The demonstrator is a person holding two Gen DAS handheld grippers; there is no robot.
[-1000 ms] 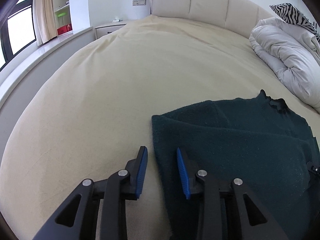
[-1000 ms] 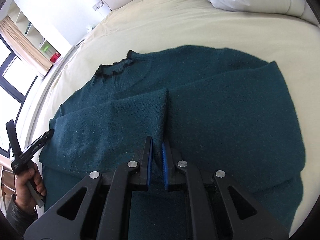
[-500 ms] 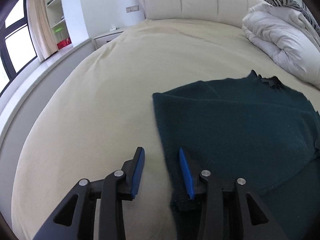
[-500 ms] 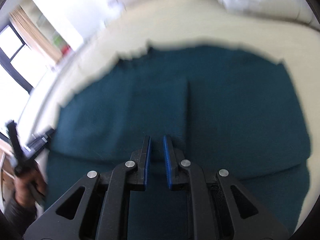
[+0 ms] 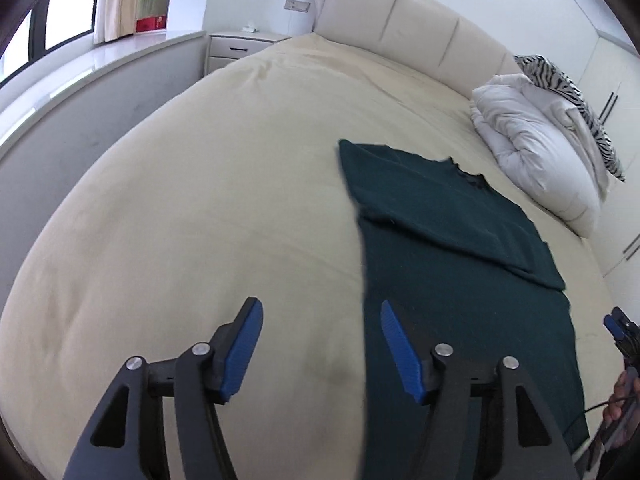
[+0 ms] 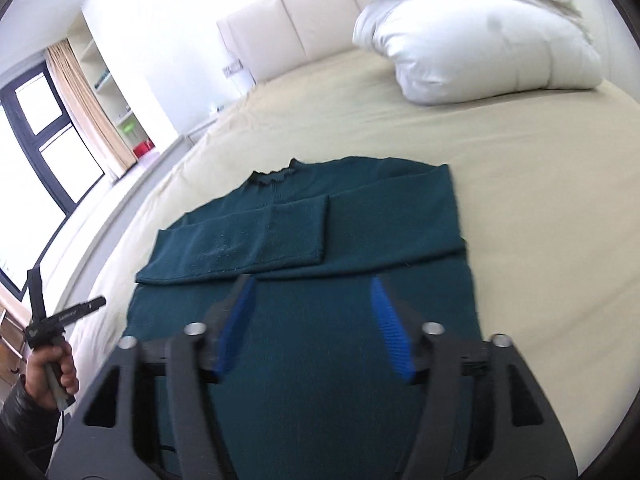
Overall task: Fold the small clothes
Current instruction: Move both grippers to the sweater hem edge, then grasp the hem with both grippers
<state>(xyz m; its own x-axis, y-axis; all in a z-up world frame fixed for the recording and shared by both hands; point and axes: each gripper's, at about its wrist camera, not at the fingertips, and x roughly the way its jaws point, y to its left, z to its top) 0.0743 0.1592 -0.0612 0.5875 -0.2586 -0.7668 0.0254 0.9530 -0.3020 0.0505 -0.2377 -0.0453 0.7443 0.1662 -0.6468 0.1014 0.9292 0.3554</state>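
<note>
A dark green sweater (image 6: 360, 248) lies flat on the beige bed, both sleeves folded across its chest, collar toward the headboard. In the left wrist view the sweater (image 5: 460, 272) stretches along the right side. My left gripper (image 5: 320, 340) hangs above the sheet just left of the sweater's edge; its jaws are opening with nothing between them. My right gripper (image 6: 312, 320) is lifted above the sweater's lower body, its jaws opening and empty. In the right wrist view, the left gripper (image 6: 60, 308) shows at the far left, held by a hand (image 6: 48, 376).
A white duvet (image 6: 480, 40) with a zebra-print cloth (image 5: 568, 92) is heaped at the bed's right side by the padded headboard (image 5: 400, 28). A nightstand (image 5: 240, 46), window ledge and shelves stand to the left. Bare beige sheet (image 5: 200, 200) spreads left of the sweater.
Both grippers pulled back toward the foot of the bed and rose. The right gripper went from shut at the sleeve cuff to wide apart, and the left jaws widened.
</note>
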